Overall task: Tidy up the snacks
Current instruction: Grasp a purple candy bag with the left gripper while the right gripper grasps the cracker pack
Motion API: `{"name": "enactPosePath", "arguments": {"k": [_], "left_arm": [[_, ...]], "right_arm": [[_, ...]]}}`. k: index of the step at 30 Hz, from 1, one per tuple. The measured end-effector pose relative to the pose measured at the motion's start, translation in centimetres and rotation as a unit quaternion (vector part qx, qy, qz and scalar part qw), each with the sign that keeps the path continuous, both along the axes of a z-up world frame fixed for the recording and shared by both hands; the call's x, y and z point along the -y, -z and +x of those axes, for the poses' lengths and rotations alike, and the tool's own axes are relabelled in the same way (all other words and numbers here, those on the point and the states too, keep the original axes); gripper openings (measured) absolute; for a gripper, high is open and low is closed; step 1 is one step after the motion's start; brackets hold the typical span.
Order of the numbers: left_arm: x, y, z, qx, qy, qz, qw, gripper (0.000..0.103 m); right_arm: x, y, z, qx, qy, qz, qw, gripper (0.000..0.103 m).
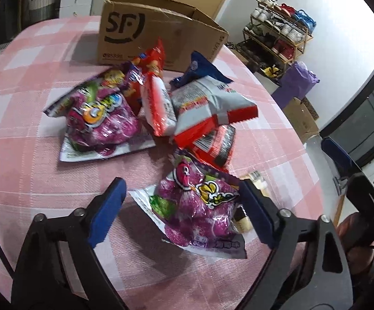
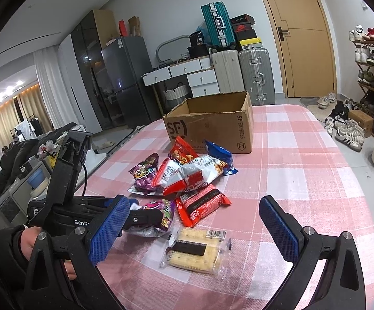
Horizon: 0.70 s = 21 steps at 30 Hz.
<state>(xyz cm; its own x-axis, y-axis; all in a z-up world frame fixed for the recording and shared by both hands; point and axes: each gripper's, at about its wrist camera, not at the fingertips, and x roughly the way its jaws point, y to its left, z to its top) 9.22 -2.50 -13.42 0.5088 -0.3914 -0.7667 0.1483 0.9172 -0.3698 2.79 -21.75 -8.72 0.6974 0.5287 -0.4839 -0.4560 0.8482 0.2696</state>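
You are straddling the purple candy bag with the left gripper, pads apart, untouching; the right gripper is gaping wide, empty.

Hidden or unclear items, for your check:

- Cracker pack: in your left wrist view, mostly covered by the near purple bag; only slivers show.
- Near purple bag, right wrist view: half behind your left gripper.
- Box interior: contents out of sight from both cameras.
- Blue pack: lower part under the white bag.
- Label text on all packs: too small or blurred to read.
- Hand: partly hidden by the handle.
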Motion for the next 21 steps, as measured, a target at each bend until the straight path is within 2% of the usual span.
{"name": "enactPosePath", "arguments": {"k": [1,3,5,8,12,21], "left_arm": [[0.1,0.2,0.1,-0.001,0.004,-0.003,1.0,0.08],[0.7,0.6,0.1,-0.005,0.016,-0.011,0.9998,0.063],[1.2,1.0,0.6,-0.01,0.029,-0.023,0.9993,0.056],[1.7,1.1,0.6,-0.005,0.034,-0.022,0.9992,0.054],[1.2,1.0,0.7,0.001,0.028,-0.031,0.9991,0.045],[-0.2,-0.4,-0.3,0.024,0.018,-0.028,0.9992,0.043]], "right_arm": [[0.0,0.0,0.0,-0.001,0.0,0.001,1.0,0.102],[0.1,0.1,0.1,-0.002,0.001,0.002,1.0,0.102],[0.1,0.2,0.0,-0.003,0.002,0.002,1.0,0.102],[0.2,0.3,-0.1,-0.003,0.003,0.004,1.0,0.102],[0.3,0.4,-0.1,-0.004,0.005,0.006,1.0,0.102],[0.1,0.5,-0.3,-0.006,0.005,0.006,1.0,0.102]]}}
